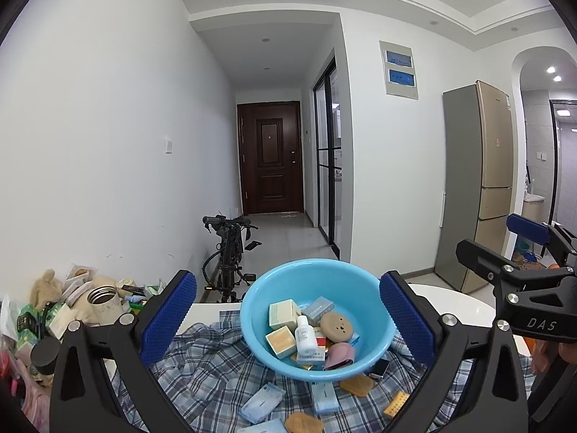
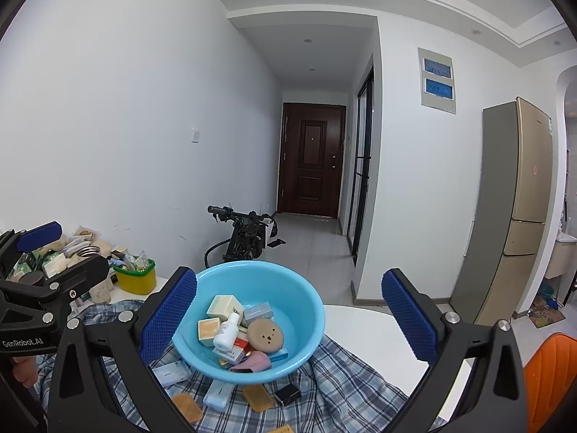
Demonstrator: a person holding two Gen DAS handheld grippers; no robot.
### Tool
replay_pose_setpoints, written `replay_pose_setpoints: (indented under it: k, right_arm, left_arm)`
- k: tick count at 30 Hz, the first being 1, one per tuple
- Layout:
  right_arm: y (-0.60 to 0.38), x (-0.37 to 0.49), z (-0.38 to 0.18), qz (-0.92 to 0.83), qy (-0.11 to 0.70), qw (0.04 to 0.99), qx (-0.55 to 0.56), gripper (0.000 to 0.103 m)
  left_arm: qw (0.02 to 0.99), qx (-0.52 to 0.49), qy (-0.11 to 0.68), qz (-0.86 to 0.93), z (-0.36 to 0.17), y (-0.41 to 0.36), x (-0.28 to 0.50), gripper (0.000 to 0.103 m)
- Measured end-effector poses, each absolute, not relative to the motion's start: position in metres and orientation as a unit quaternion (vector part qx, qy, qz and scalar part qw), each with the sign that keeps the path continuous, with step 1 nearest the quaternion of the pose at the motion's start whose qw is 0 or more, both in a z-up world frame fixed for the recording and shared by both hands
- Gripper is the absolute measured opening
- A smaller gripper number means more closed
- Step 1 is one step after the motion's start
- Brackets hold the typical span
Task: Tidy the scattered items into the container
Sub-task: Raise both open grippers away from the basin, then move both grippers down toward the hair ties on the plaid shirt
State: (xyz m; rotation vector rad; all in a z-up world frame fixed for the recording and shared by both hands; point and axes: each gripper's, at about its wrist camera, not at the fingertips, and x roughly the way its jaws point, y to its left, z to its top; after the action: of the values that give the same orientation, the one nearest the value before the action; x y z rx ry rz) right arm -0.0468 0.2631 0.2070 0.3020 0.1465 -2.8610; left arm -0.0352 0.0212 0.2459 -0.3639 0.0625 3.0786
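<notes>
A round white table (image 2: 364,328) stands in a white-walled room, with a rumpled blue-and-white plaid cloth (image 1: 202,364) spread over its near part. To the left sits a heap of clutter: a beige plush toy (image 1: 45,285), an open steel flask (image 1: 102,297) and a yellow tub (image 2: 136,278) crammed with small packets. Beyond the table a black folded bicycle (image 1: 227,252) leans by the wall, a dark brown door (image 1: 269,162) closes the corridor, and a tall gold fridge (image 1: 479,187) stands to the right. The round light-blue plastic basin (image 1: 313,317) rests on the cloth, already holding small boxes, a white bottle (image 1: 305,335), a tan round disc (image 1: 336,327) and a pink pouch (image 1: 339,355). The left gripper (image 1: 286,317) hovers with its blue-padded jaws spread wide, the basin seen between them, nothing held. The right gripper (image 2: 288,315) is likewise wide and empty, with the basin lying toward its left finger. On the cloth just in front of the basin lie pale blue sachets (image 1: 262,402), tan oval pads (image 1: 357,384), an orange blister strip (image 1: 396,404) and a small black box (image 2: 287,394). The lower edge cuts off some of these items, and their printing is too small to read.
</notes>
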Motion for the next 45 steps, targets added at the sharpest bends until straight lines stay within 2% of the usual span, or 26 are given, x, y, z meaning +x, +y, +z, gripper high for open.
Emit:
replay_pose_setpoints:
  k: [18, 45]
  right_arm:
    - [0.270, -0.011, 0.193, -0.984, 0.048, 0.135, 0.109, 0.102]
    - [0.257, -0.017, 0.102, -0.962, 0.080, 0.134, 0.223, 0.102]
  left_arm:
    - [0.024, -0.117, 0.022, 0.993, 0.237, 0.023, 0.010, 0.103]
    - [0.023, -0.229, 0.015, 0.973, 0.141, 0.008, -0.013, 0.103]
